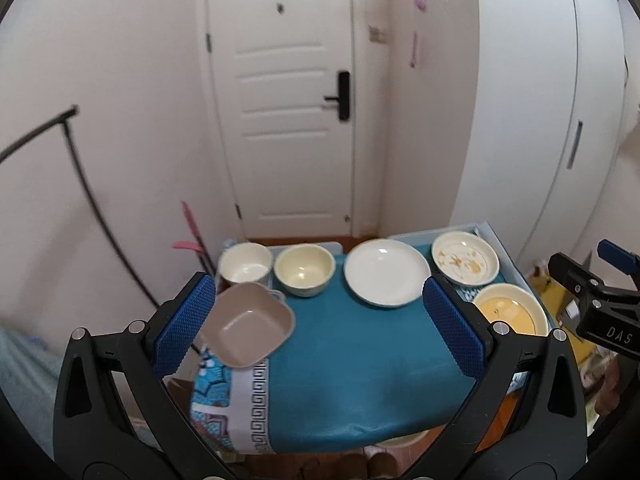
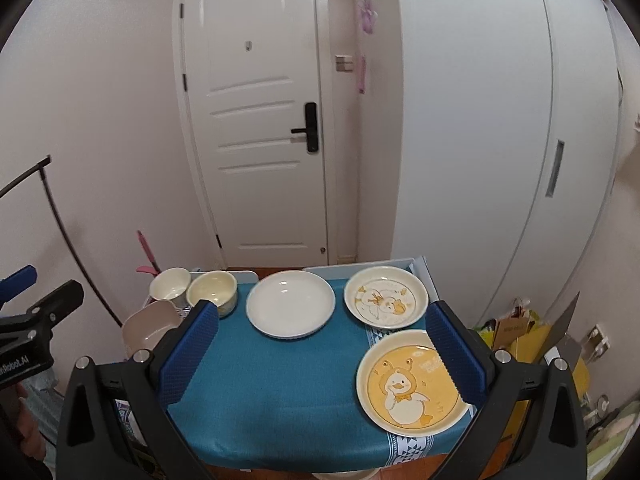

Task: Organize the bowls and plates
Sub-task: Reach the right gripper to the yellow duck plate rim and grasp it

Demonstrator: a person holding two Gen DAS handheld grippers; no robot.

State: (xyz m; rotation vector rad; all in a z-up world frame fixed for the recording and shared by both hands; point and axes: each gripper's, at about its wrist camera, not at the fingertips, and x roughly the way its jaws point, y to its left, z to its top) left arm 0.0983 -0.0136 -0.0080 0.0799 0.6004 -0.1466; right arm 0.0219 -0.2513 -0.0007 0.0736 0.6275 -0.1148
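The right gripper's (image 2: 322,350) blue right pad (image 2: 454,354) covers the near-right rim of the yellow duck-print plate (image 2: 408,384). Its left pad (image 2: 188,354) hides part of the beige square bowl (image 2: 150,326) and the cream round bowl's (image 2: 212,292) base.

On the table (image 2: 280,392) before me, two bowls (image 2: 212,288) sit far left, a square dish (image 2: 146,326) nearer; a plate (image 2: 290,304) lies centre, two duck plates (image 2: 386,297) right, one behind the other.
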